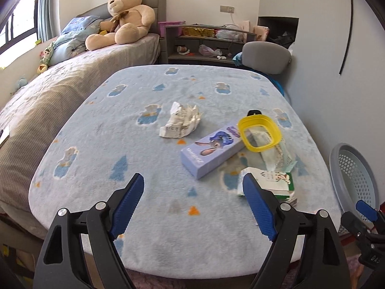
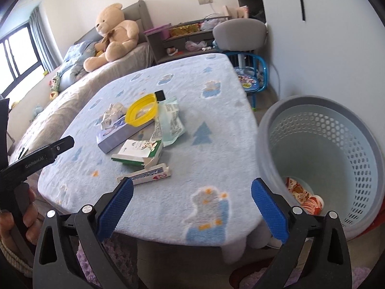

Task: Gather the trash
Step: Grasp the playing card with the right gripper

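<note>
Left wrist view first: the left gripper (image 1: 193, 196) hangs over the near edge of the table (image 1: 101, 168), which has a fluffy blue blanket on it, jaws wide apart with nothing between them. Looks like it's lined up for a pick, not holding anything. The trash sits in a loose cluster right of centre: a crumpled paper (image 1: 180, 122) a bit apart on the left, then a purple carton (image 1: 211, 150) lying flat with its long axis running from near-centre up toward the far right. A yellow plastic ring (image 1: 259, 133) leans on its far end, with a clear wrapper (image 1: 279, 155) tucked under that. A green and white box (image 1: 269, 180) lies just beside the right finger. The basket (image 1: 353, 175) stands on the floor past the table's right edge, I'd guess so stuff can be dropped straight in off the side. The right gripper (image 1: 365, 208) only peeks in at the corner there.

Right wrist view: the right gripper (image 2: 192, 198) is also spread fully, empty, hovering between the table corner and the basket (image 2: 320, 159), which already has a red and white wrapper (image 2: 300, 196) at the bottom. Nearest trash is a flat torn box (image 2: 146, 175), just beyond the left finger, long axis running roughly side to side, slightly uphill to the right. The green and white box (image 2: 138, 153) sits right behind it, purple carton (image 2: 120, 134) further back pointing up and right. Teddy bear (image 2: 113, 31) on the bed is obviously not trash, so leave it
</note>
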Demonstrator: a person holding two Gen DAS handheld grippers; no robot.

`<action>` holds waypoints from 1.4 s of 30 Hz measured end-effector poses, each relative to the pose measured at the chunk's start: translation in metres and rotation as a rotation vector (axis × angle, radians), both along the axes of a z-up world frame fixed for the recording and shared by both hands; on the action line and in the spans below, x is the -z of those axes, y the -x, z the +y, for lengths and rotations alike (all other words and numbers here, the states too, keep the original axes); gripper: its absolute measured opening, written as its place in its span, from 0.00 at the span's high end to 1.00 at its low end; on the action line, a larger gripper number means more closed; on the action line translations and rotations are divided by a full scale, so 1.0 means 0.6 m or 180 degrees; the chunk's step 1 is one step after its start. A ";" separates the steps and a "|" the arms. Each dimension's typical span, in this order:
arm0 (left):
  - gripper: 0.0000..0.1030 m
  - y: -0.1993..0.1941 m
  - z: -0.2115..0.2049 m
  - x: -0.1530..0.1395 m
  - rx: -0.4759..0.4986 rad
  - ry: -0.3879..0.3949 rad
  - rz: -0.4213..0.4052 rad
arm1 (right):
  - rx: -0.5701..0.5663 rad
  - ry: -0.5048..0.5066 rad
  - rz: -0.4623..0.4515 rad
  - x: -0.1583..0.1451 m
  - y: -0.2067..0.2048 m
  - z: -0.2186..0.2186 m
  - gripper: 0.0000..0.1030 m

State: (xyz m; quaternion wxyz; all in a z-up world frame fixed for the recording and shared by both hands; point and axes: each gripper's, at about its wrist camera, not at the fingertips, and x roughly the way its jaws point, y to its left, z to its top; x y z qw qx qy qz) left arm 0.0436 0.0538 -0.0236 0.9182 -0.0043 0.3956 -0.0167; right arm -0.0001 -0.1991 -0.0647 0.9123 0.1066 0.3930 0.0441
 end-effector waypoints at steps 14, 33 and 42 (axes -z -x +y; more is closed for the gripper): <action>0.22 -0.014 0.070 0.031 -0.0235 0.0079 0.0129 | -0.0394 0.0165 0.0371 0.058 -0.067 0.086 0.06; 0.22 -0.025 0.069 0.052 -0.0204 0.0128 0.0247 | -0.0651 0.0452 0.0605 0.081 -0.121 0.144 0.06; 0.22 -0.026 0.068 0.054 -0.0196 0.0127 0.0261 | -0.0625 0.0667 0.0579 0.090 -0.126 0.159 0.07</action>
